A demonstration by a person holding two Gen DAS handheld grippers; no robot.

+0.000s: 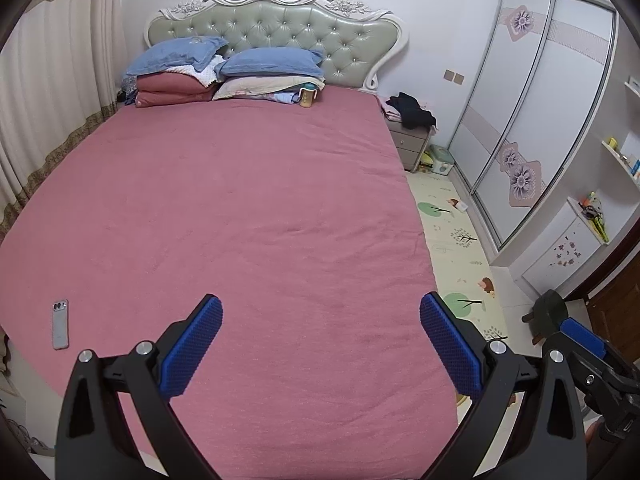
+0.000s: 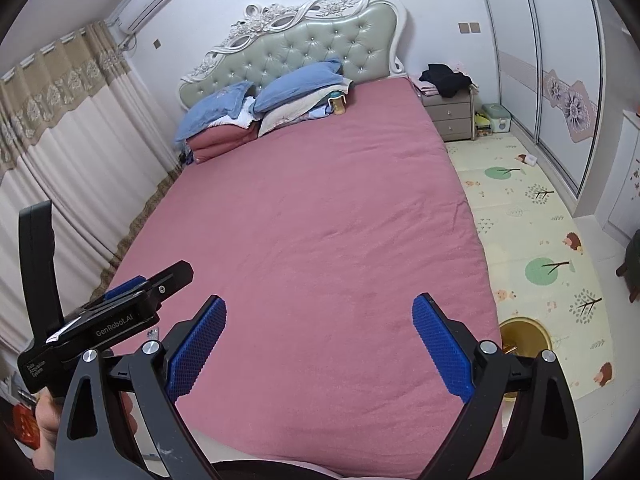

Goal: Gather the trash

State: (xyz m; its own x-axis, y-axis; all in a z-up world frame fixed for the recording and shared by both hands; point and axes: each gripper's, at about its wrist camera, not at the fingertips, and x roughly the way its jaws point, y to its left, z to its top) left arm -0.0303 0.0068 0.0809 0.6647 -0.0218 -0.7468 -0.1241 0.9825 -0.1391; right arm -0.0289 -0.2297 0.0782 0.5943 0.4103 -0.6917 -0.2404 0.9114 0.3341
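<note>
Both the left gripper (image 1: 321,314) and right gripper (image 2: 319,316) hang wide open and empty over the pink bed (image 1: 248,200). No obvious trash on it; a small white scrap (image 2: 530,160) lies on the floor mat (image 2: 520,216) by the wardrobe. Risk: grabbing the phone (image 1: 60,324) or bottle (image 1: 307,96) by mistake; the gold bin (image 2: 524,334) beside the bed has unreadable contents.

A home bedroom: pink-sheeted bed (image 1: 240,208), tufted headboard (image 1: 276,36), sliding wardrobe (image 1: 536,92).
</note>
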